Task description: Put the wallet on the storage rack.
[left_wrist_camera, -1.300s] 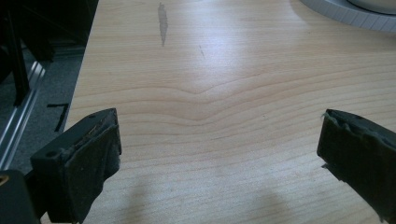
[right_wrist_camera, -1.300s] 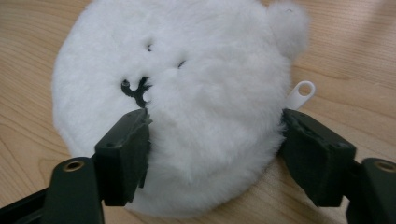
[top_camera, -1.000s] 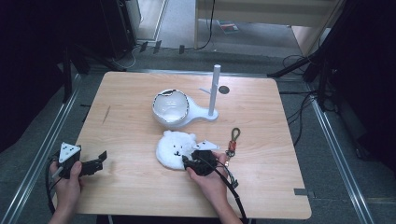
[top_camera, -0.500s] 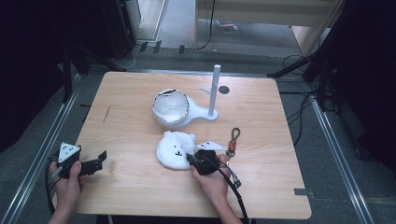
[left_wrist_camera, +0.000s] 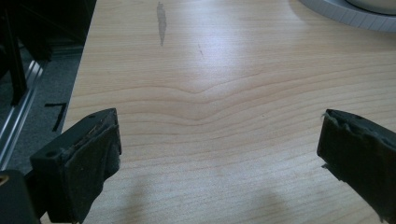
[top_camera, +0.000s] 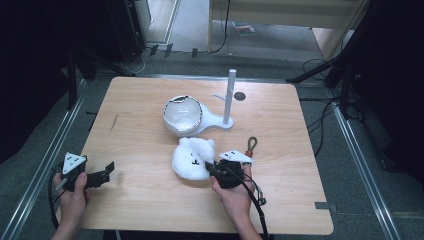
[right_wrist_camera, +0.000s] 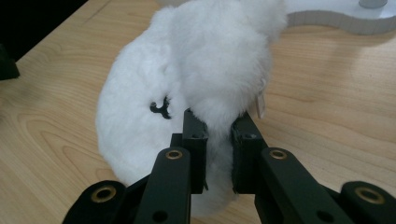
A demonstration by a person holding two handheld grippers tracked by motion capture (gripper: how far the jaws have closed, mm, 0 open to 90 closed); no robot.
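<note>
Near the table's front edge, right of centre: right gripper (top_camera: 214, 170), black jaws pinched on a fold of white fluffy plush toy (top_camera: 192, 157), round, soft-piled, small dark stitched face. Far beside it: glossy white bowl (top_camera: 182, 113) on a flat white base with slim upright post (top_camera: 230, 95). Right of toy: small looped strap (top_camera: 251, 144), dark with red end. Near left corner: left gripper (top_camera: 107, 171), jaws spread wide, holding nothing, over pale grained wooden table (top_camera: 135, 210).

Black hand-held gripper (top_camera: 214, 169), grey triangular plate, trailing cable
</note>
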